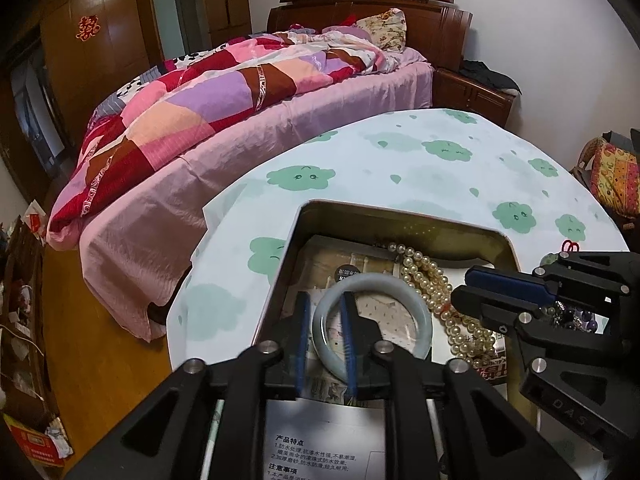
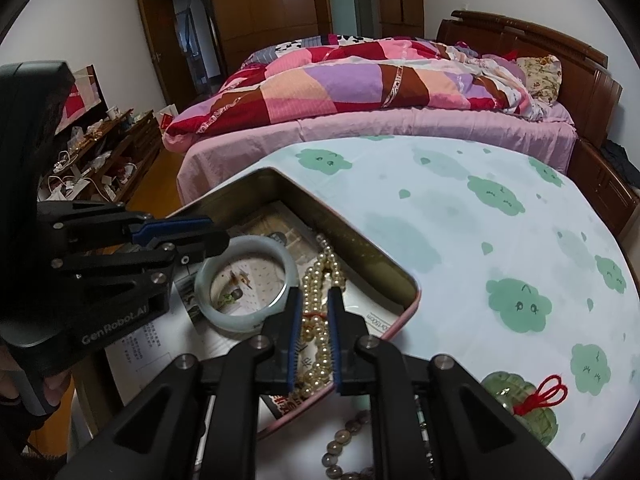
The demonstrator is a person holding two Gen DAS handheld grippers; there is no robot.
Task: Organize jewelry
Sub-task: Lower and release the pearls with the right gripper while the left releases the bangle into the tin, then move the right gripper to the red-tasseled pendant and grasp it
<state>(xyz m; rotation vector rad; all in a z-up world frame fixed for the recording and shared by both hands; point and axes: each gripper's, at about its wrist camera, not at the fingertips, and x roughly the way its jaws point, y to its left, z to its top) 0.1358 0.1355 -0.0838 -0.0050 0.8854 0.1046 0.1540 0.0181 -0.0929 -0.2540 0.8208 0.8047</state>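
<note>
An open metal tin lined with printed paper stands on the cloud-patterned tablecloth. Inside lie a pale jade bangle and a pearl necklace. My left gripper straddles the bangle's left rim, one finger outside the ring and one inside, with a small gap at the pads. My right gripper is shut on the pearl strands, which run between its blue pads down into the tin.
A dark bead bracelet and a green pendant on a red cord lie on the table outside the tin's near corner. A bed with a patchwork quilt stands just beyond the table's far edge.
</note>
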